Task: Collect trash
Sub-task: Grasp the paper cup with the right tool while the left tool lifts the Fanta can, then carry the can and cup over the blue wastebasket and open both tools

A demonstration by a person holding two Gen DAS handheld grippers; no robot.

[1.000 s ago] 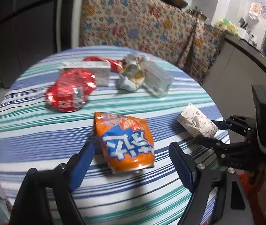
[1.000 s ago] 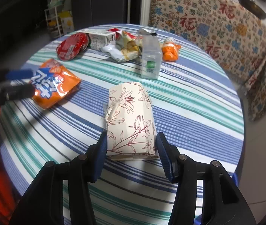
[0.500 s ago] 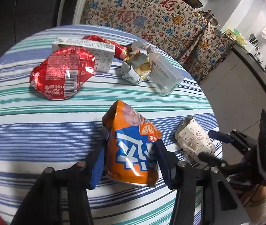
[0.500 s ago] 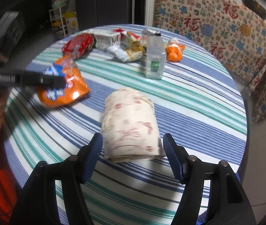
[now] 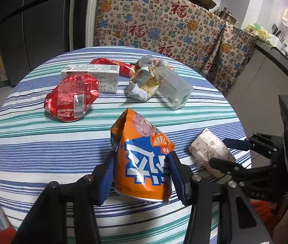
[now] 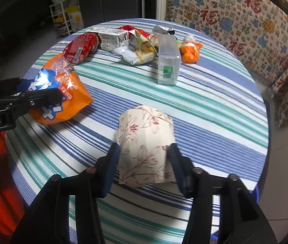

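Left wrist view: left gripper (image 5: 142, 170) has its blue pads pressed on both sides of the orange snack bag (image 5: 142, 158), clamped about halfway in, low on the bag so the crumpled open top stands up clear of the jaws; the bag's base looks to sit on or just off the striped table (image 5: 42, 146), cannot tell which. The grip at the wide lower part probably keeps the foil from slipping out. Right of it the right gripper (image 5: 223, 152) straddles the floral paper cup (image 5: 209, 152) lying on its side near the table edge. Farther back, untouched trash sits clustered: red cola wrapper (image 5: 71, 96), white carton (image 5: 99, 75), crumpled yellow wrapper (image 5: 144, 83), clear plastic bottle (image 5: 173, 87). Right wrist view: right gripper (image 6: 144, 158) has the floral paper cup (image 6: 146, 142) between its pads, jaws closing, pads at or touching the cup's sides; firm pinch not certain. The cup lies on the table with its rim toward the camera, so the jaws take it across the body. Left gripper (image 6: 38, 95) is seen from the side clamped on the orange snack bag (image 6: 62, 99). An orange wrapper (image 6: 190, 50) lies beside the upright clear plastic bottle (image 6: 168, 61) at the back. Judged: one piece per hand, both near the front edge, the easiest reach first; the back pile is left for later.
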